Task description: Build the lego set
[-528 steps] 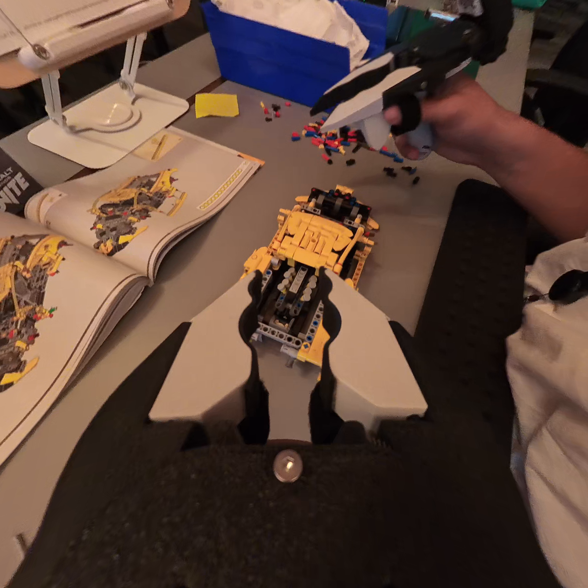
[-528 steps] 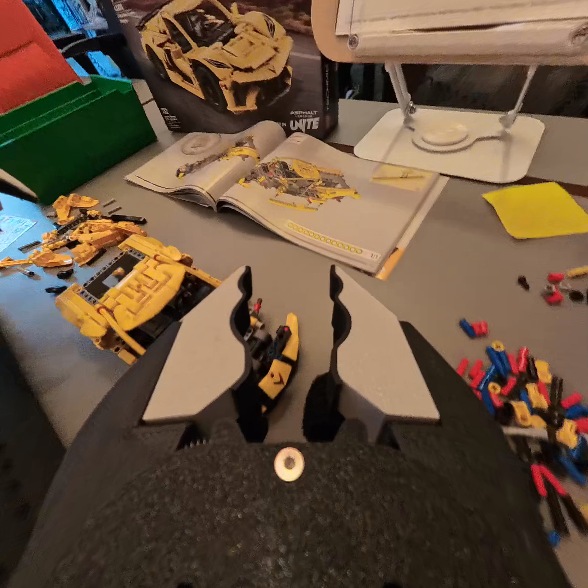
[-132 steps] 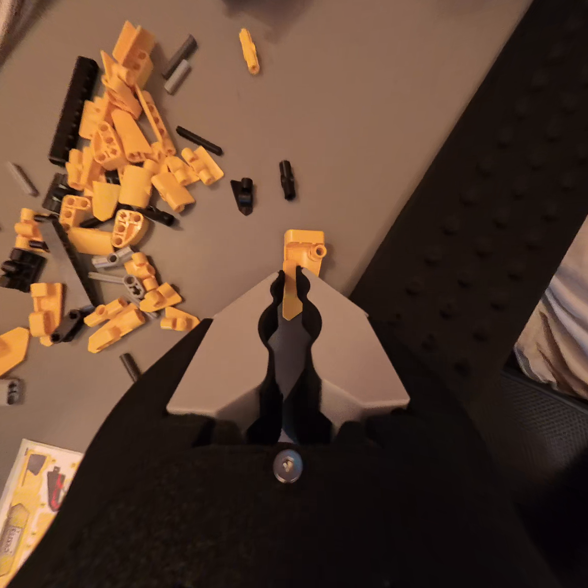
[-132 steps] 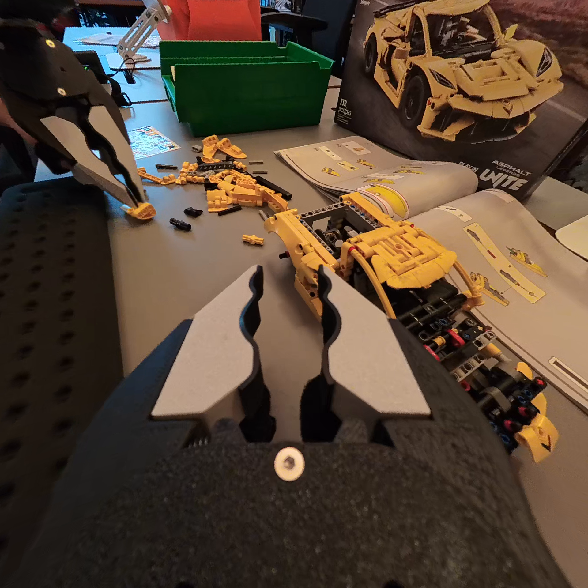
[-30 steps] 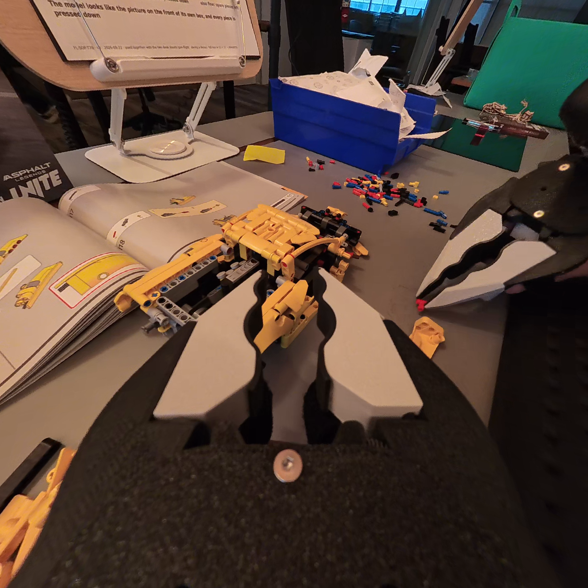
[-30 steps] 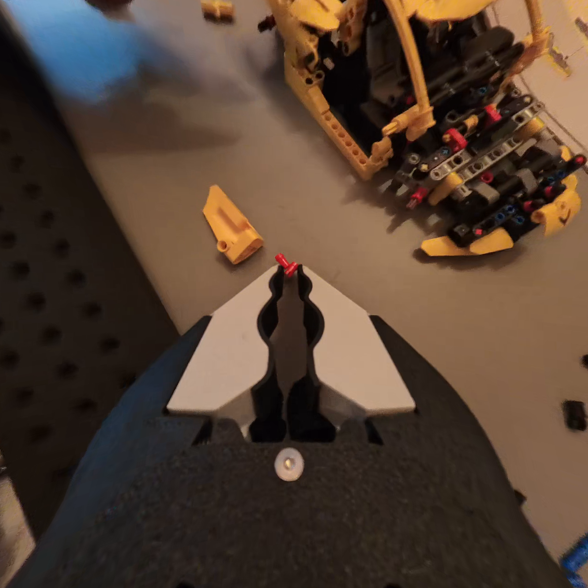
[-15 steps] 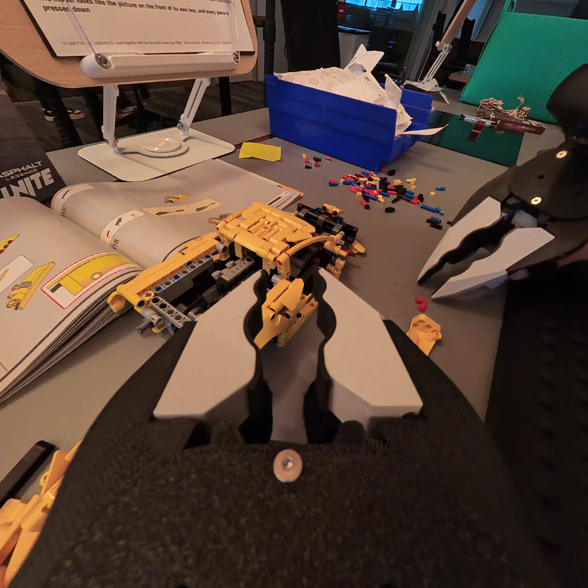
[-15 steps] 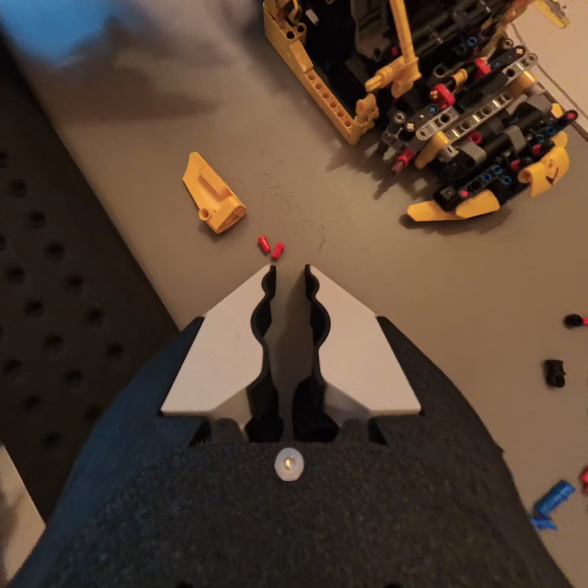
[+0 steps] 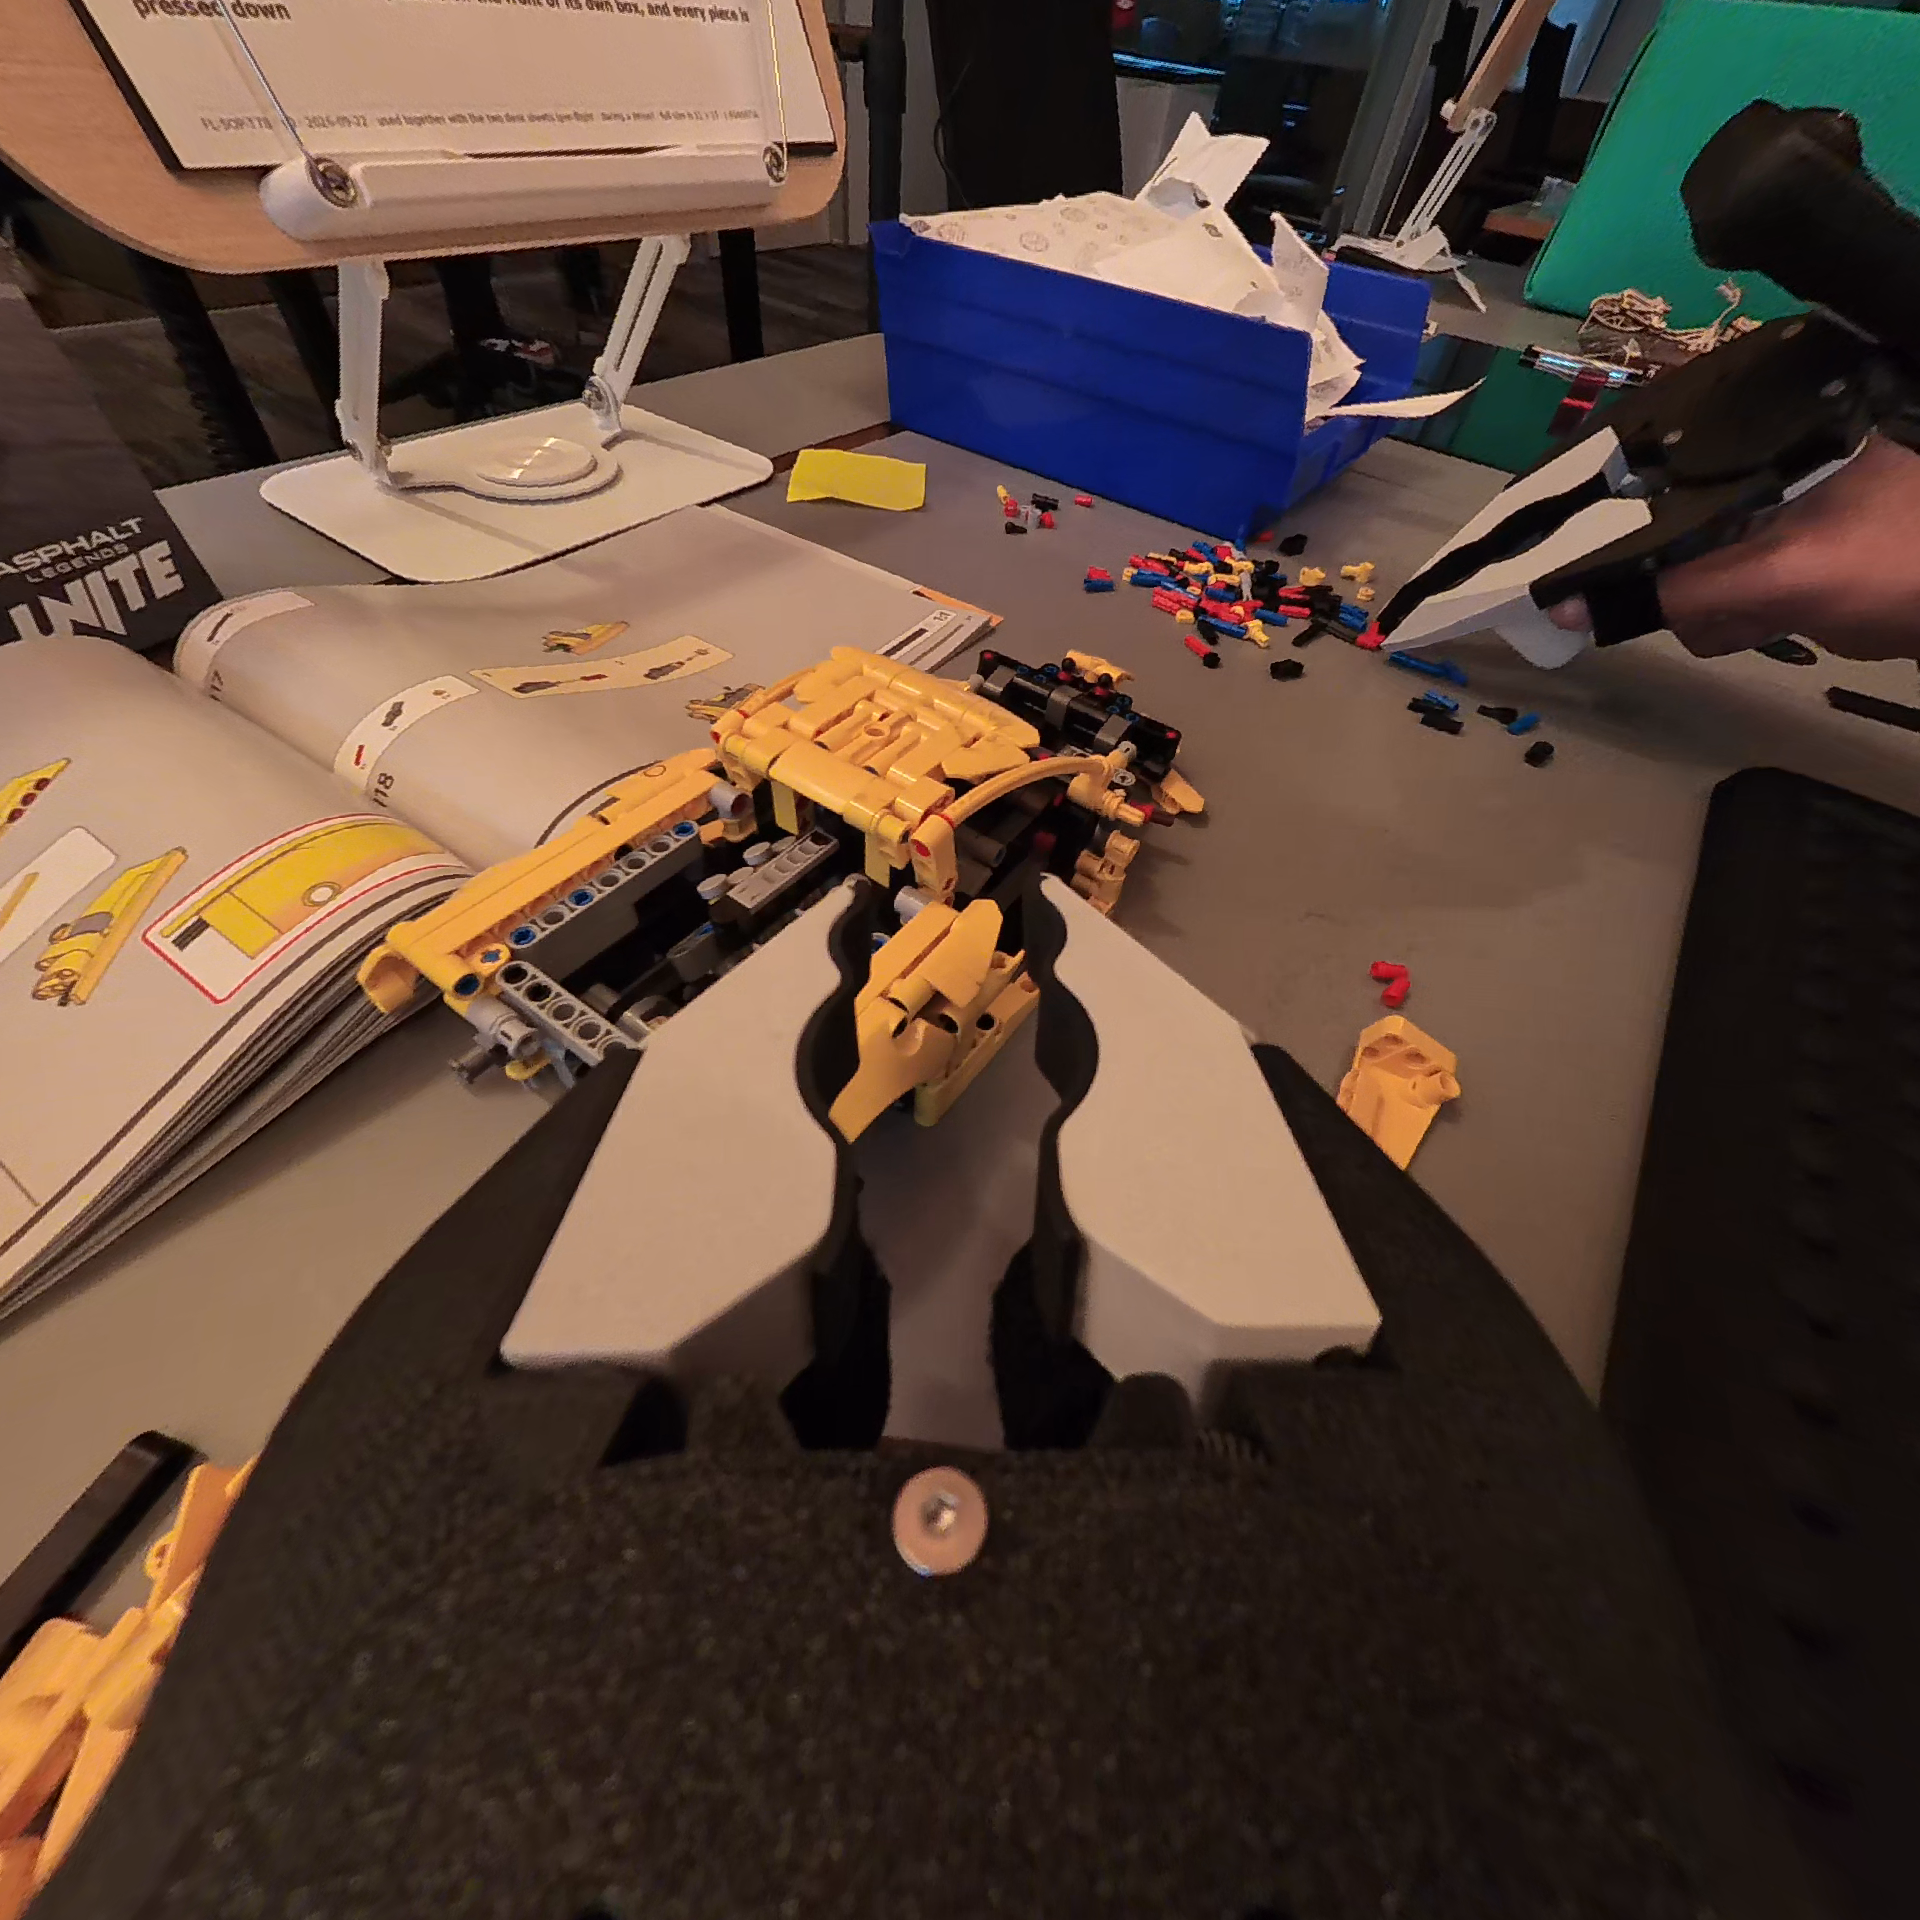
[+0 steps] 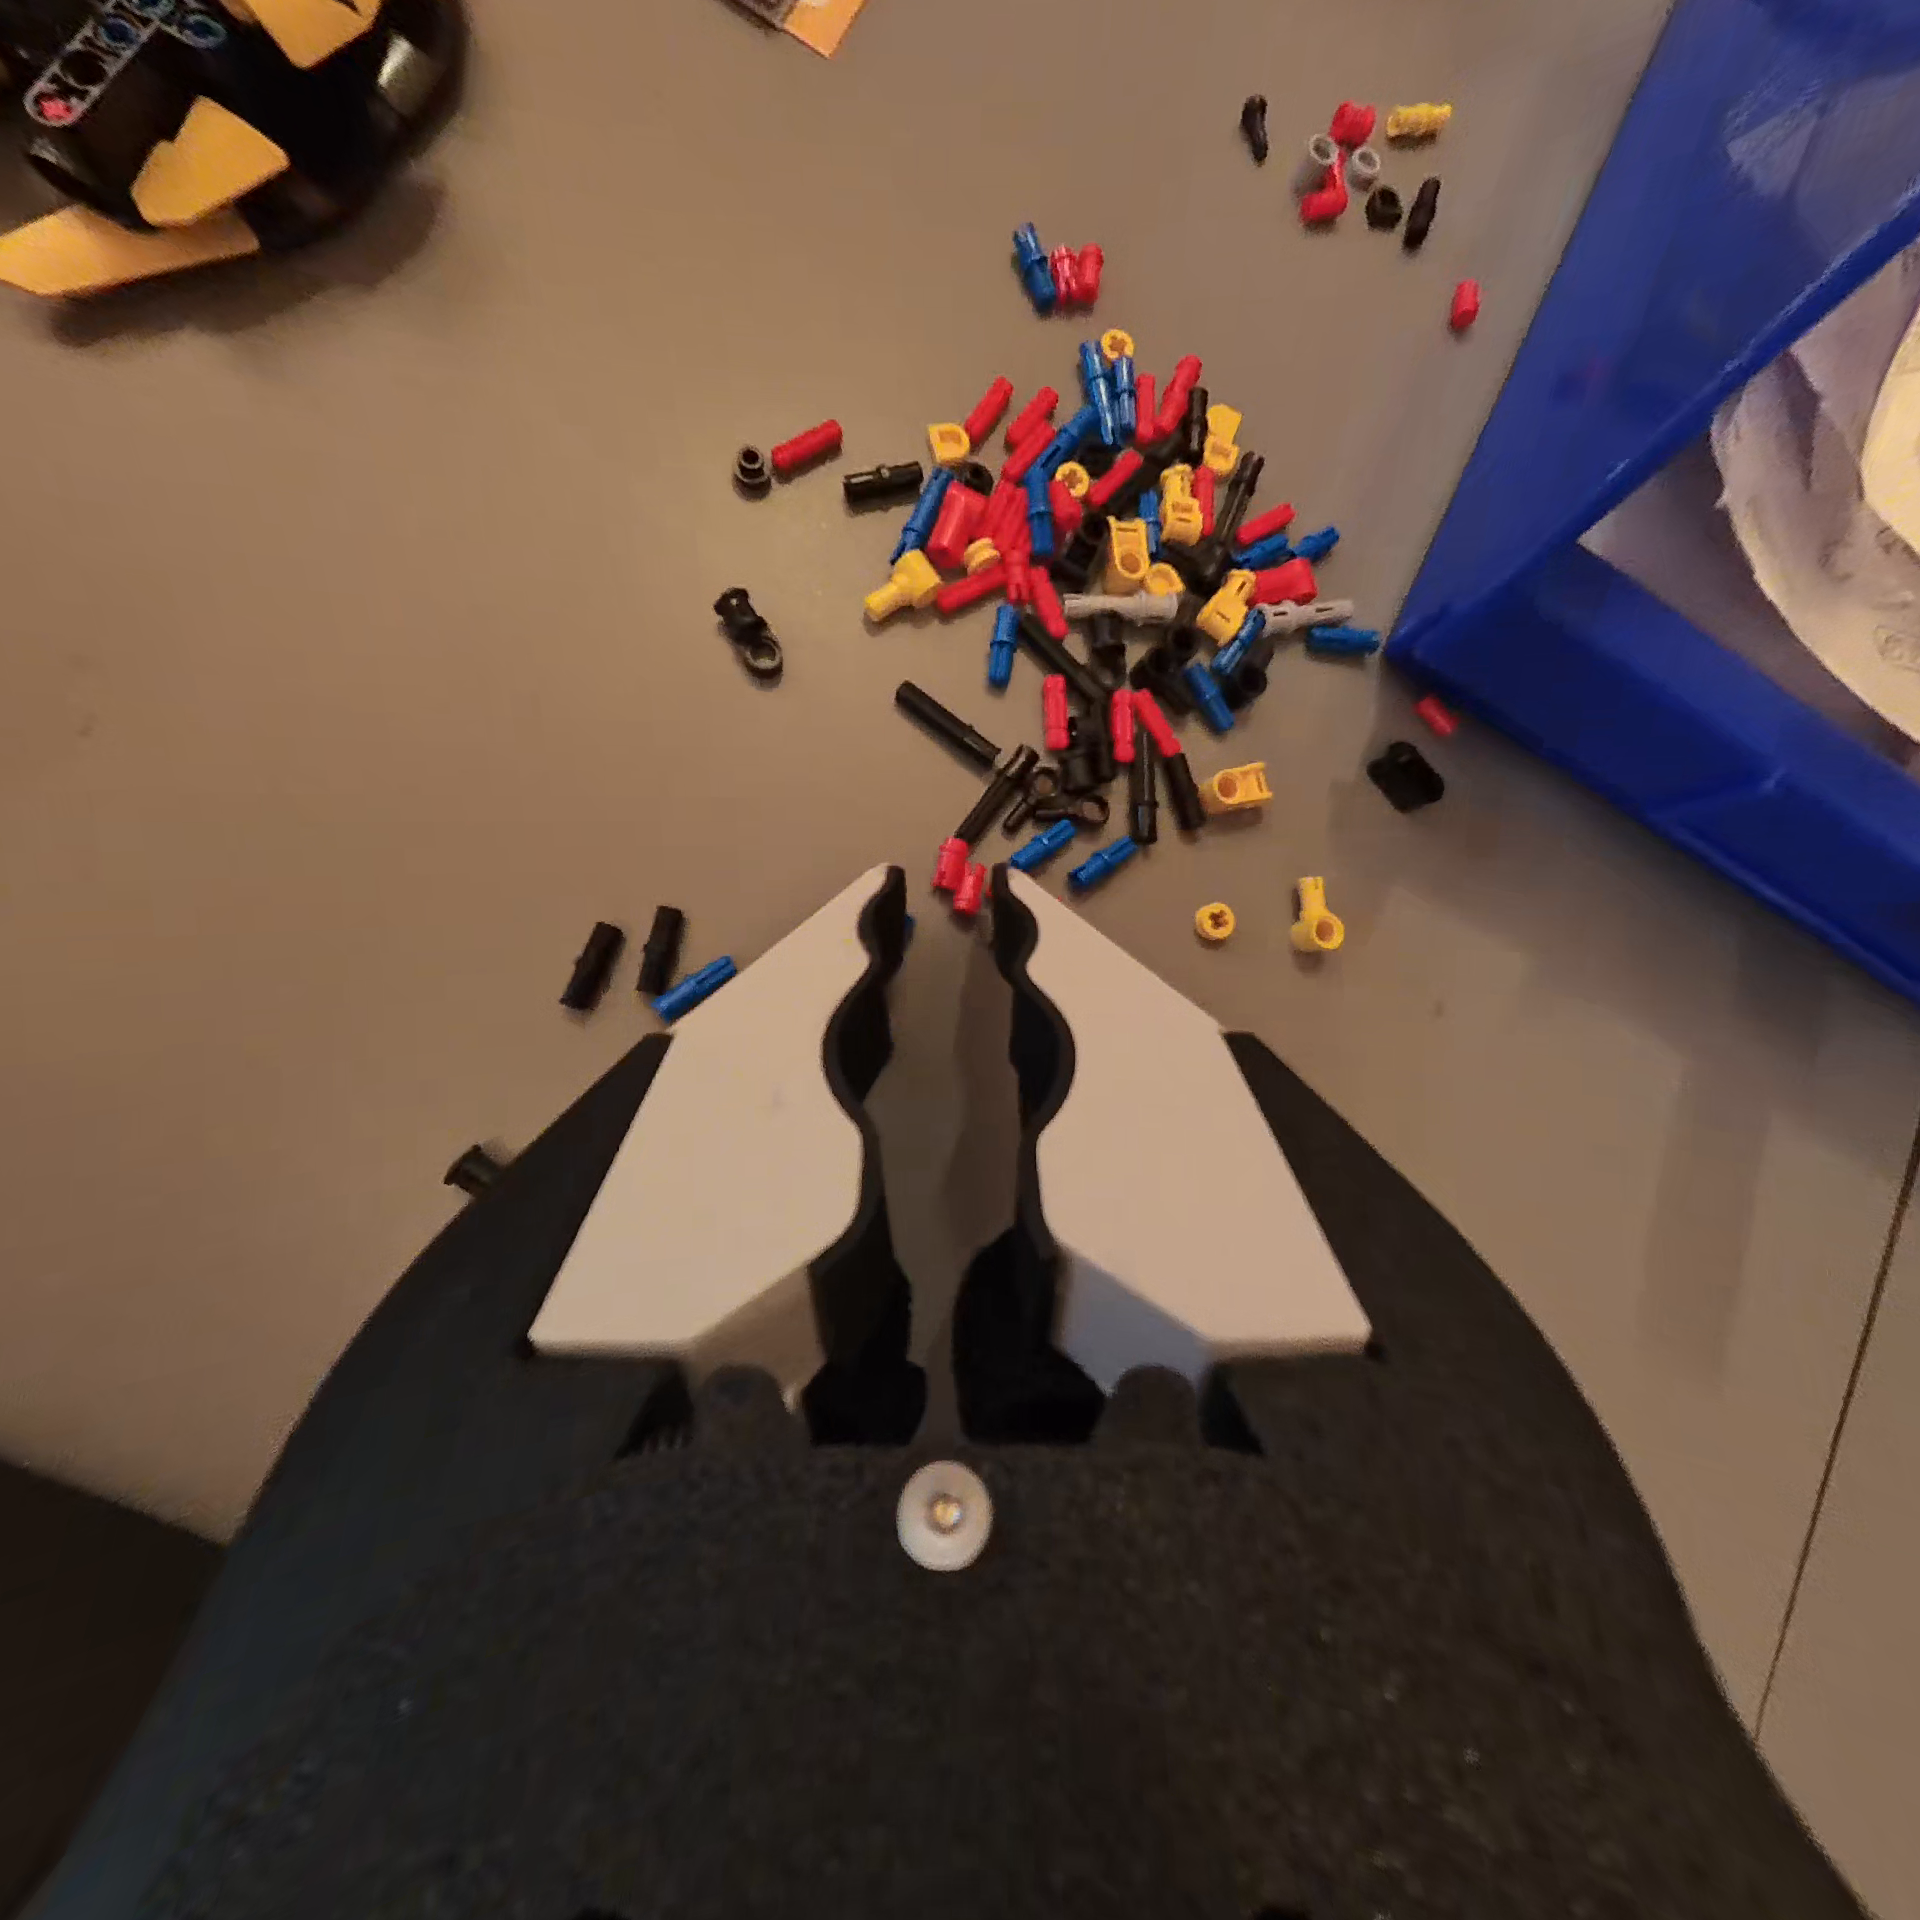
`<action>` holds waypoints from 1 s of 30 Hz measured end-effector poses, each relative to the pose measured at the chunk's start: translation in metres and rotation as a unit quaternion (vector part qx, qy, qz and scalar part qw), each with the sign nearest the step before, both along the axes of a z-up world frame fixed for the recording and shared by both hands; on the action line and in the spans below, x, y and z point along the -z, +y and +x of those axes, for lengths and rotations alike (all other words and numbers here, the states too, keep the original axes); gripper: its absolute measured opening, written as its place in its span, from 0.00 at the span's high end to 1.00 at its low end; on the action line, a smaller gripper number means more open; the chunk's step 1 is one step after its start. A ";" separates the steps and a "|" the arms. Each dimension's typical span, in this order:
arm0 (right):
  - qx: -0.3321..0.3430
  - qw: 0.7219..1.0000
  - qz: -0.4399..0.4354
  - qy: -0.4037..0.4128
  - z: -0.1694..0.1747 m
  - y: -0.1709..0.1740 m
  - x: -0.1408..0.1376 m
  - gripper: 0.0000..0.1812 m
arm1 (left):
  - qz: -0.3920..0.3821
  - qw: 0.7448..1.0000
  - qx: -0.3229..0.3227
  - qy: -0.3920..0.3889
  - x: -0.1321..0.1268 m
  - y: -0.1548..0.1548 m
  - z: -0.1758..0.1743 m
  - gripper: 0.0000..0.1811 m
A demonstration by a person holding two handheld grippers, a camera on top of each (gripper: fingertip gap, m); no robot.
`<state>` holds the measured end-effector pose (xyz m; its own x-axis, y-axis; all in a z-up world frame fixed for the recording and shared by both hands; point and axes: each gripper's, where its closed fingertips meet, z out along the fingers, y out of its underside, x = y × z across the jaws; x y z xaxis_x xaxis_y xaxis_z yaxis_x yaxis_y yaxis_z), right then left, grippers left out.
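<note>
On a grey table (image 9: 1351, 883) the left gripper (image 9: 940, 904) has its jaws spread, a yellow sub-assembly (image 9: 935, 1013) of the part-built yellow and black Lego car (image 9: 831, 800) showing between them. The right gripper (image 10: 945, 883), jaws slightly parted and gripping nothing, points down at the near edge of a pile of small red, blue, black and yellow pins (image 10: 1112, 561) beside a blue bin (image 10: 1662, 644). An instruction booklet (image 9: 260, 810) lies open beside the car.

A shared office or workroom set up as a building station: a grey table (image 9: 1351, 883) carries an open instruction booklet (image 9: 312, 748), a document stand (image 9: 499, 208) at eleven o'clock, and a blue parts bin (image 9: 1091, 384) at one o'clock; more desks stand behind.
</note>
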<state>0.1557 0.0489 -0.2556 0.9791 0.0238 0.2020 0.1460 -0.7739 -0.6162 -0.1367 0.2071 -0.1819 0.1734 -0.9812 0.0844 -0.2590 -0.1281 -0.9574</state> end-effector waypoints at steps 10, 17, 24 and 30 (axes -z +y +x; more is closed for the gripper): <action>-0.007 1.000 0.001 0.023 -0.004 0.005 0.004 0.93 | 0.001 1.000 0.005 0.004 0.002 -0.002 0.001 0.84; -0.017 1.000 -0.018 0.009 -0.003 0.009 0.006 0.95 | 0.002 1.000 0.007 0.005 0.002 -0.003 0.002 0.84; -0.017 1.000 -0.021 0.003 -0.003 0.011 0.006 0.96 | 0.004 1.000 0.006 0.009 0.003 -0.003 0.001 0.84; -0.085 0.995 0.017 0.046 -0.050 0.019 -0.015 0.96 | 0.005 1.000 0.006 0.010 0.004 -0.003 0.002 0.84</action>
